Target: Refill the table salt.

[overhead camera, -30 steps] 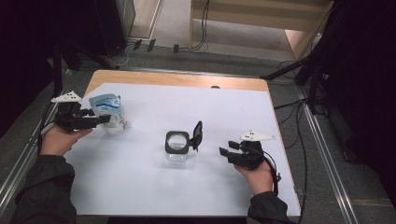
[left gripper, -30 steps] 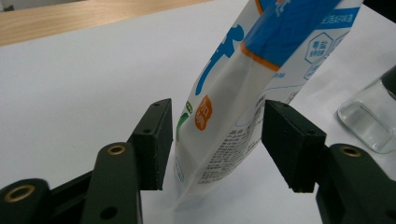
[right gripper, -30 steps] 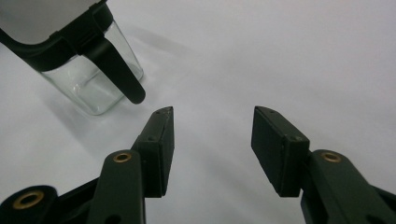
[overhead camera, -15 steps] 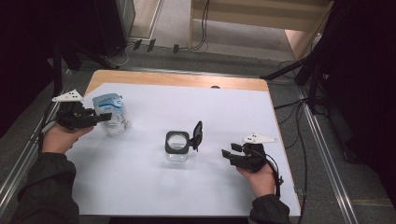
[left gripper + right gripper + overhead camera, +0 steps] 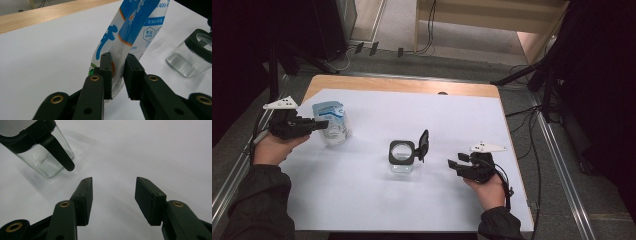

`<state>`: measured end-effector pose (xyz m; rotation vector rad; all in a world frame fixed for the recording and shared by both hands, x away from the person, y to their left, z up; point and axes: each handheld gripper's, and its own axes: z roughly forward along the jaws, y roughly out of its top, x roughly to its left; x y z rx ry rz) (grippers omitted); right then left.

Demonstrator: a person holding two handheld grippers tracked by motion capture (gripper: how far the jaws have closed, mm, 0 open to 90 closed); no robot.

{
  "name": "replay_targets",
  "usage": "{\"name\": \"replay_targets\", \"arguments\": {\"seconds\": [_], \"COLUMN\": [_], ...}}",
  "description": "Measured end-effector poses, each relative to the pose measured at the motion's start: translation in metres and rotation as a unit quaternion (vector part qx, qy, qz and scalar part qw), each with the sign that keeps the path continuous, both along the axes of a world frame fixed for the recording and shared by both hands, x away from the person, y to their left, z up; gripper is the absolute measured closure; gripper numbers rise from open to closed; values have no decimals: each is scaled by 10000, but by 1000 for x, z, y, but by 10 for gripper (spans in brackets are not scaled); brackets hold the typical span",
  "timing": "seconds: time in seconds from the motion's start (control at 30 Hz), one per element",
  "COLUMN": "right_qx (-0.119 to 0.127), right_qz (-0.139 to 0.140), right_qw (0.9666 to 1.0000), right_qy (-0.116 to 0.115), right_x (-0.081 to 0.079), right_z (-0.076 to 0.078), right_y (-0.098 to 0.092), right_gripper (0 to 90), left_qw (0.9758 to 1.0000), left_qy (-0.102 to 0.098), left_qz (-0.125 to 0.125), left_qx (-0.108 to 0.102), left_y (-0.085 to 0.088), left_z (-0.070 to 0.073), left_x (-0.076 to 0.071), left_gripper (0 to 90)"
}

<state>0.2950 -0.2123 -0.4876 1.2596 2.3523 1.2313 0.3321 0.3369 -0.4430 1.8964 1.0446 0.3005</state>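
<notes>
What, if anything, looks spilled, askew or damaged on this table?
Nothing is spilled or broken. The blue-and-white printed plastic pouch stands leaning, its lower edge between the left tongs, which have just been closing. The clear square glass jar stands upright, its black hinged lid flipped open.

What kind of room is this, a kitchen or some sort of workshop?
Most likely a lab or recording workspace, not a kitchen: a table covered in plain white, cables trailing over a carpeted floor, and dark stands beside it. A person works there with handheld grippers on a pouch and a jar.
</notes>
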Motion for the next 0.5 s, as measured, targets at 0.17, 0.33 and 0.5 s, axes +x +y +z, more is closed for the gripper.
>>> {"name": "replay_targets", "arguments": {"seconds": [0.17, 0.33, 0.5], "right_qx": [-1, -30, -20], "right_qz": [13, 44, 76], "right_qw": [10000, 10000, 10000], "right_qy": [-3, 17, 11], "right_x": [1, 1, 2], "right_z": [-1, -2, -2], "right_y": [1, 3, 5], "right_gripper": [499, 499, 499], "left_qw": [9990, 9979, 9983], "left_qy": [-226, -362, -282], "left_qz": [-300, -456, -341], "left_qx": [241, 269, 385], "left_y": [1, -1, -7], "left_z": [-4, -8, -6], "left_x": [6, 11, 9], "left_gripper": [635, 649, 763]}}
